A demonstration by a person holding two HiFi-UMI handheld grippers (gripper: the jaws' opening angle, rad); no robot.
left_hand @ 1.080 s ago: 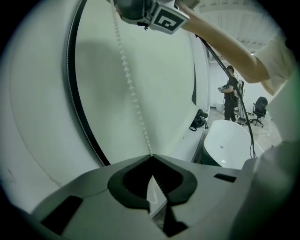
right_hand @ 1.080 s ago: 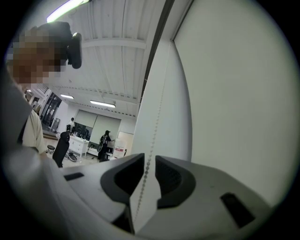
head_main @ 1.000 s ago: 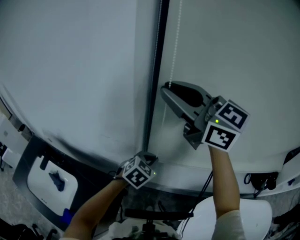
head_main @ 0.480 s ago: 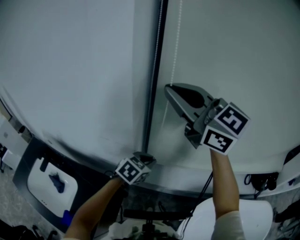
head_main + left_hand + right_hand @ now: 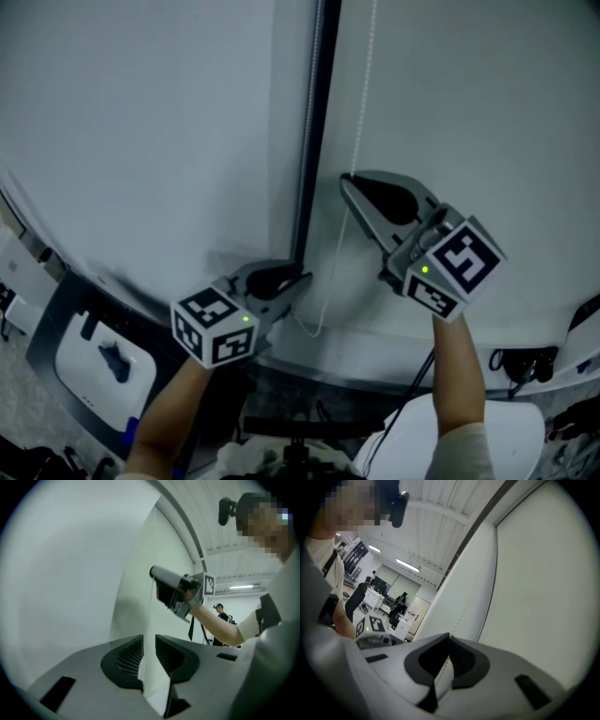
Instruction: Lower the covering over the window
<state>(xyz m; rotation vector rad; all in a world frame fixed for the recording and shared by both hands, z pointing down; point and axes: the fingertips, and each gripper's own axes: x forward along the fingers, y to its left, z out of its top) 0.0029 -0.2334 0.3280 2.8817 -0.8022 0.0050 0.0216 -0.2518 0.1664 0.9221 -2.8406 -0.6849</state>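
Observation:
Two white roller blinds [image 5: 469, 112] cover the window, parted by a dark upright bar [image 5: 314, 122]. A white bead chain [image 5: 364, 84] hangs in front of the right blind. My right gripper [image 5: 345, 178] points at the blind and is shut on the bead chain [image 5: 465, 613], which runs between its jaws [image 5: 449, 638]. Below it the chain sags in a slack loop [image 5: 319, 330]. My left gripper [image 5: 298, 279] sits lower left, beside that loop. Its jaws [image 5: 149, 637] have just been opening, and the thin chain line runs down towards their gap without being pressed.
A pale window ledge [image 5: 375, 361] curves along below the blinds. A dark tray holding a white device [image 5: 94, 361] lies at the lower left. A white chair seat [image 5: 441, 431] and dark cables [image 5: 516, 361] sit at the lower right. People stand far back in the room [image 5: 220, 616].
My left gripper has risen from the ledge towards the chain loop and its jaws have parted. The right gripper has hardly moved and stays at the chain.

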